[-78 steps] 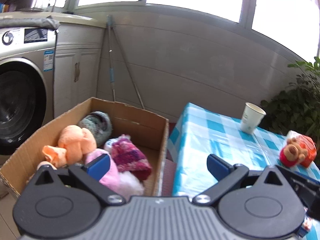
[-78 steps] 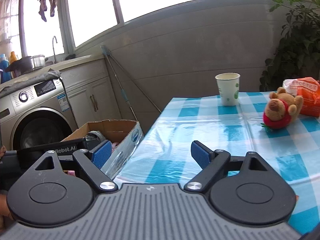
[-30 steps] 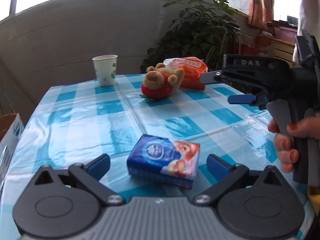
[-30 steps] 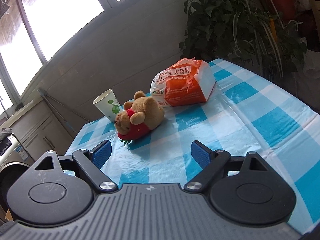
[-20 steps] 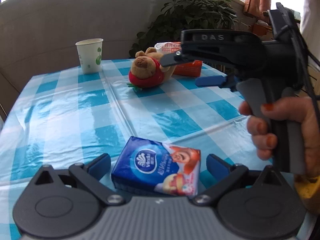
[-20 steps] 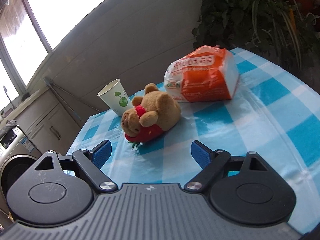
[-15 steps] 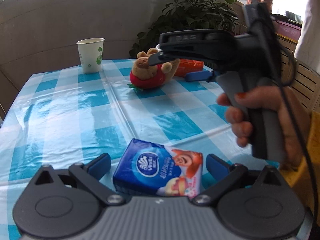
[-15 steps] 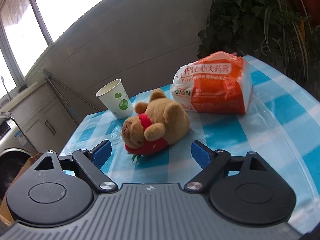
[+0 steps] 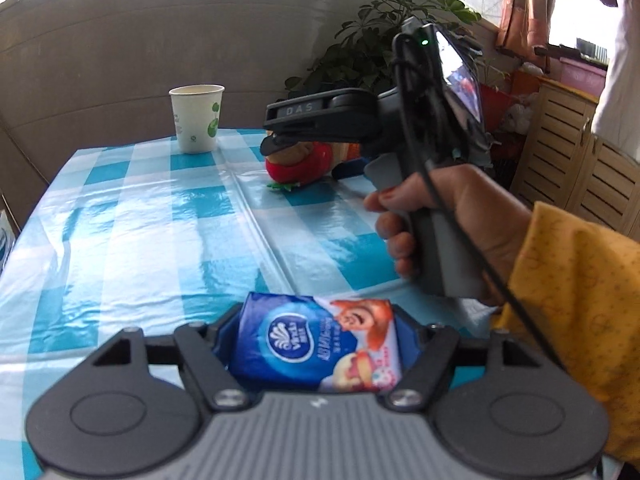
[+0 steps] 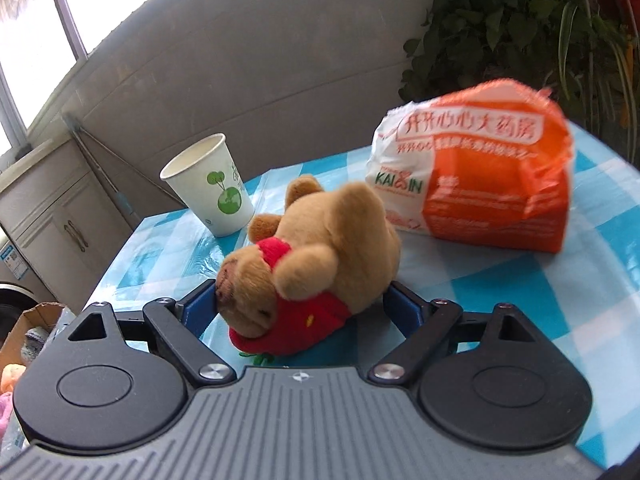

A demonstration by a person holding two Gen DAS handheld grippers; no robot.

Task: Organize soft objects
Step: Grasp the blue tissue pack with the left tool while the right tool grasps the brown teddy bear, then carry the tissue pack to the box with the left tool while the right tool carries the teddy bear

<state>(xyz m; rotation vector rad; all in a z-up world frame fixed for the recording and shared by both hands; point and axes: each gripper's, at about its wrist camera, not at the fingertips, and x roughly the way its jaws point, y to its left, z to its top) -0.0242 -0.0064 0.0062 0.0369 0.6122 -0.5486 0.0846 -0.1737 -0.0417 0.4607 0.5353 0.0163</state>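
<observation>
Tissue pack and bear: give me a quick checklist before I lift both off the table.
1. Tissue pack between left gripper fingers, which have just been closing: ok.
2. Left pads pressing the pack: ok, both sides touch.
3. Bear between right gripper fingers: ok.
4. Right grip closed on the bear: not ok, fingers wide.
5. Cup clear of the bear: ok.
6. Orange bag clear of the bear: cannot tell, it sits close behind.

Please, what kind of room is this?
Probably a home's enclosed balcony or utility room: a table with a checked tablecloth by the windows, a large potted plant, and cabinets beside what looks like a washing machine.
</observation>
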